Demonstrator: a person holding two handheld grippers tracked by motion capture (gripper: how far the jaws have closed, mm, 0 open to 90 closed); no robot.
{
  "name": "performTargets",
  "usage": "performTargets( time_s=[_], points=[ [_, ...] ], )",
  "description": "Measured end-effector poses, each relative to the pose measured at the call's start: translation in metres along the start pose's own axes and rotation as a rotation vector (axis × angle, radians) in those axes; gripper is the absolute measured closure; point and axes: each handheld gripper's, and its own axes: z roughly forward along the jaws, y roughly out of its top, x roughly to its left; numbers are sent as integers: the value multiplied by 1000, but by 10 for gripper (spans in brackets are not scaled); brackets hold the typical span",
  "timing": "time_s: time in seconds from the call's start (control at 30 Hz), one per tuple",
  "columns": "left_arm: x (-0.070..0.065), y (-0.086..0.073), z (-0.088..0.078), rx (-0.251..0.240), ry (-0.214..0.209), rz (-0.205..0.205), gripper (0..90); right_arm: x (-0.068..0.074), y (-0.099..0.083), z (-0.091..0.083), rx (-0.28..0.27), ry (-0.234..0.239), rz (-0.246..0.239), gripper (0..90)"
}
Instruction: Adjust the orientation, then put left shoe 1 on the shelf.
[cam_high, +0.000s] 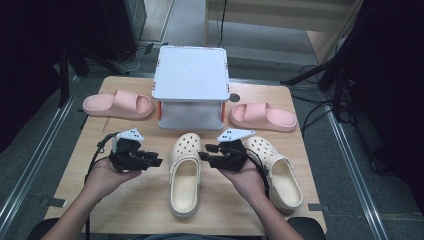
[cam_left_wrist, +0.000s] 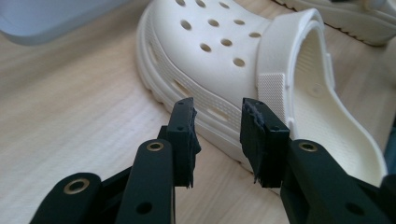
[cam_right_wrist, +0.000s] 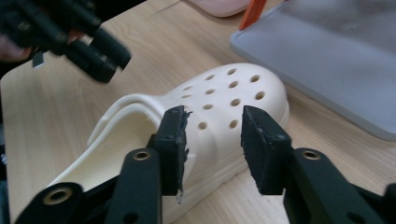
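**Clogs on table, both grippers free**

My left gripper (cam_high: 156, 162) and right gripper (cam_high: 204, 156) flank the middle clog (cam_high: 185, 172), jaws parted, holding nothing. Clog lies flat before the stand (cam_high: 191, 87), toe toward it. Second clog (cam_high: 277, 172) just right. Pink slides (cam_high: 119, 104) beside stand.

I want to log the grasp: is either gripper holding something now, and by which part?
Nothing is held. The left gripper and right gripper have open jaws on either side of the cream clog, not touching it.

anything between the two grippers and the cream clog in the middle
Nothing visible does. The left gripper and right gripper flank the middle clog with open jaws, only bare table between.
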Motion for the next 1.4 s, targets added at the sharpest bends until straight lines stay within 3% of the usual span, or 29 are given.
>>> performTargets(
  time_s=[0.17, 0.3, 0.47, 0.6, 0.8, 0.97, 1.0, 1.3, 1.4],
  points=[
    [5, 14, -5, 2, 10, 10, 716, 13, -1, -2, -1, 4, -44, 486],
    [14, 38, -7, -6, 2, 12, 741, 18, -3, 0, 26, 18, -54, 457],
    [20, 57, -11, -21, 9, 15, 747, 21, -5, 1, 44, 20, -50, 427],
    [27, 77, -18, -37, 4, 22, 800, 22, -6, 4, 54, 19, -37, 403],
    [35, 97, -23, -30, -13, 27, 844, 25, -9, 9, 94, 15, -24, 386],
    [41, 118, -32, -36, 14, 62, 860, 26, -11, 16, 110, 2, -11, 383],
    [44, 124, -36, -42, 49, 70, 860, 27, -12, 19, 125, -7, -6, 383],
    [67, 141, -39, -105, 51, 45, 859, 30, -12, 34, 156, -60, 42, 397],
    [75, 143, -35, -107, 74, 55, 859, 33, -7, 44, 156, -110, 46, 403]
  ],
)
